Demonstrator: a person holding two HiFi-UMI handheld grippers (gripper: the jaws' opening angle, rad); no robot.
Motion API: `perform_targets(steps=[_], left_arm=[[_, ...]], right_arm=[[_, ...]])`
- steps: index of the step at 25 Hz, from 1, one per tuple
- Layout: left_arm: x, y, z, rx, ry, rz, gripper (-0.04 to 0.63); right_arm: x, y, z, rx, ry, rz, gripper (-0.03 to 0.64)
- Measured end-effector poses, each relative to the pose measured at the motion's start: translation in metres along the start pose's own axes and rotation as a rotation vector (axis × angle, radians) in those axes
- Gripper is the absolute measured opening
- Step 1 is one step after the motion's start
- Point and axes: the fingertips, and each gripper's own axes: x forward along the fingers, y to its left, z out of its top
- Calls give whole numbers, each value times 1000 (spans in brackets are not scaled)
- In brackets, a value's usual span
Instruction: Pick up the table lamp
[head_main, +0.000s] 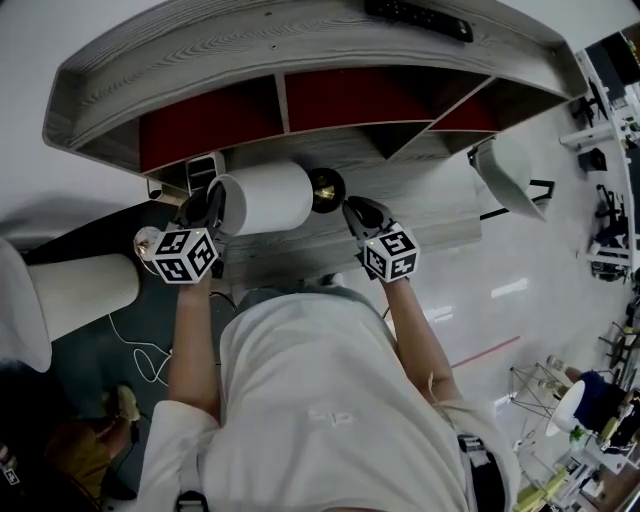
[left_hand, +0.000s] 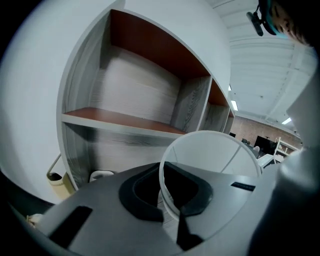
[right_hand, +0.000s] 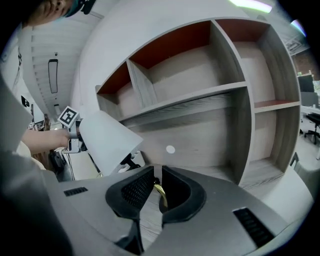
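Note:
The table lamp lies on its side over the desk, white shade to the left and round brass base to the right. My left gripper is shut on the shade's open rim, which passes between its pads. My right gripper is at the base end. In the right gripper view its jaws stand slightly apart, with a thin brass edge between them, so they are open. The shade also shows there, to the left.
A curved wooden shelf unit with red back panels stands right behind the lamp, and a black remote lies on top of it. A second white shade is on the left, a white chair on the right, and a cable runs over the floor.

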Motion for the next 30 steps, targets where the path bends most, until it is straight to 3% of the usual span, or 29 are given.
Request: perform_targets(steps=[9, 13, 19, 30], left_arm=[[-11, 39, -23, -62, -11, -79, 25], [-14, 60, -34, -92, 3, -95, 23], [-19, 88, -53, -126, 40, -119, 23], [-17, 122, -75, -218, 49, -135, 23]], right_arm=[[54, 25, -21, -143, 142, 63, 185], [81, 35, -33, -275, 219, 83, 237], [118, 50, -50, -468, 341, 108, 265], [175, 56, -74, -669, 503, 165, 270]])
